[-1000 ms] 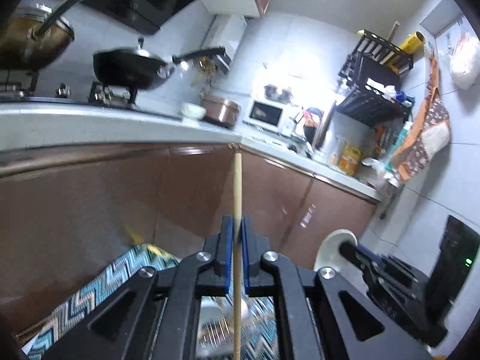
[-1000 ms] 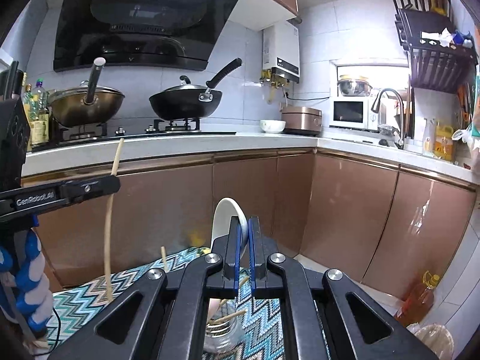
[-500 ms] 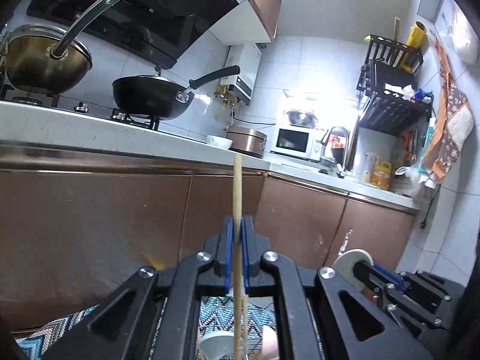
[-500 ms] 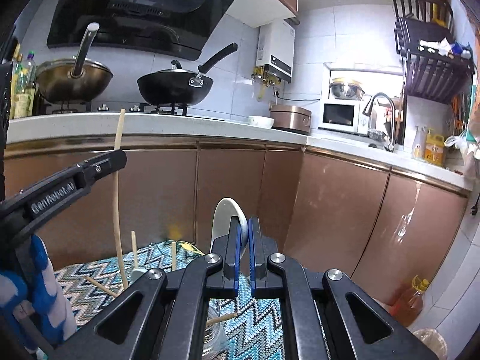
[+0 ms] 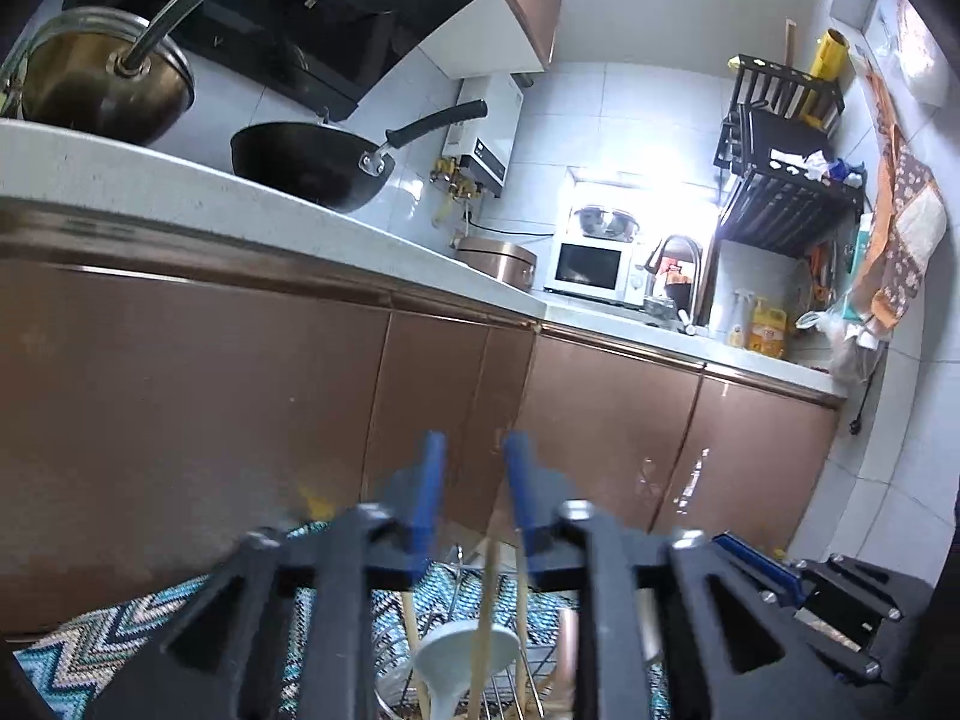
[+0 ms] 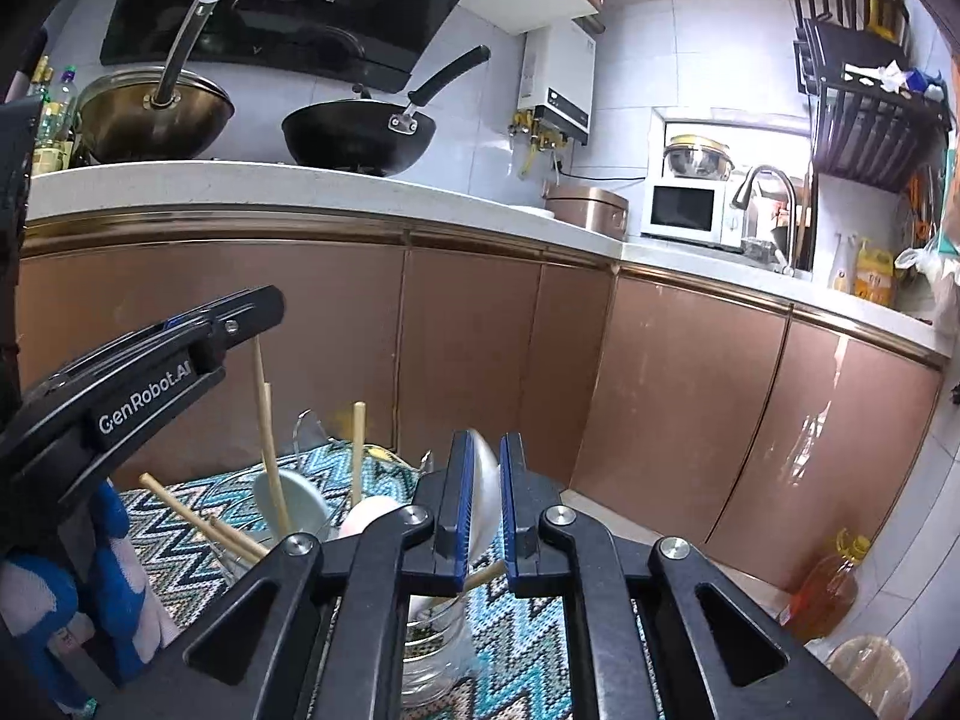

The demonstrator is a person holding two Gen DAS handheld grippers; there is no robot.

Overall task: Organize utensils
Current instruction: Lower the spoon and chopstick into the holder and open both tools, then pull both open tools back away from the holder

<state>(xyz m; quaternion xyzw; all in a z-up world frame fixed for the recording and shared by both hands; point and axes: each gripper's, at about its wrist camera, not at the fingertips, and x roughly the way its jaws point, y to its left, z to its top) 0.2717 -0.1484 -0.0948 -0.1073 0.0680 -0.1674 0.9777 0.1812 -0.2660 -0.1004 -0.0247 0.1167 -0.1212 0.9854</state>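
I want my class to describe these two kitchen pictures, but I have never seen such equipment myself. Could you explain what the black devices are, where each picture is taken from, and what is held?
There is no robot here. A person holds a tool in each hand, and each tool ends in two-fingered tongs with a wide-angle camera looking along them. One picture comes from the left tool, the other from the right.

The left tongs are open, jaws apart. A wooden chopstick stands just below them in a wire holder. The right tongs are shut on a white spoon.

Below lie a zigzag-patterned mat, a glass jar and more chopsticks. Behind is the kitchen counter.
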